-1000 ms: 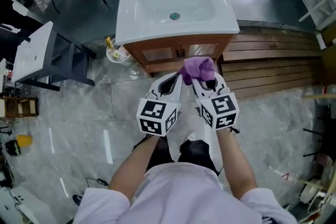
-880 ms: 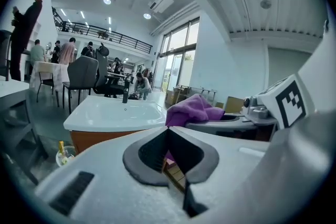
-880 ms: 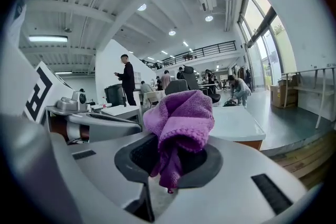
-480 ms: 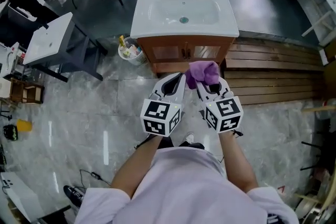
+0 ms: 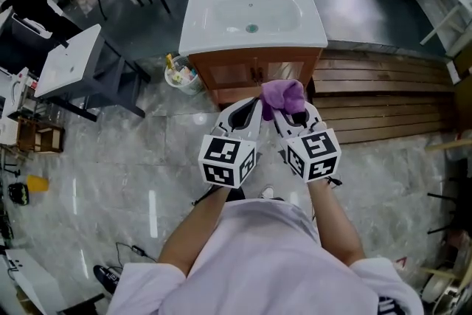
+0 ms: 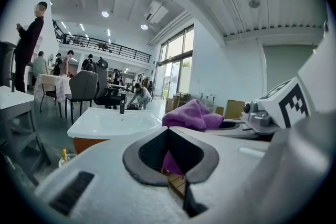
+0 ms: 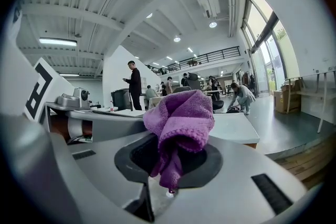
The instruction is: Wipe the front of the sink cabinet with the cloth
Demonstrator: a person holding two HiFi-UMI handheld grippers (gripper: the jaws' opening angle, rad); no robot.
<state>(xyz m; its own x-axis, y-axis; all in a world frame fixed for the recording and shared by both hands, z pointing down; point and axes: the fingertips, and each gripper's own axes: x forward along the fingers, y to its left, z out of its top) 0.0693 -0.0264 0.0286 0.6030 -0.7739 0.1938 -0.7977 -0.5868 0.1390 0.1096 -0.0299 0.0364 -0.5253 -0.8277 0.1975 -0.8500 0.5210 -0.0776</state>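
Right gripper [image 7: 170, 165] pinched shut on the purple cloth [image 7: 181, 118], most of it bunched loose beyond the jaw tips; left gripper [image 6: 170, 157] closed, empty; cabinet front [image 5: 254, 74] well ahead; risk: that shallow pinch slipping under wiping drag.

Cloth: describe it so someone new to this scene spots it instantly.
Start at the white sink on its wooden cabinet, top of the head view. Just below the cabinet front sit two white grippers; the cloth is the bunched wad clamped in the right gripper. It is the only purple thing there; the left gripper is empty.
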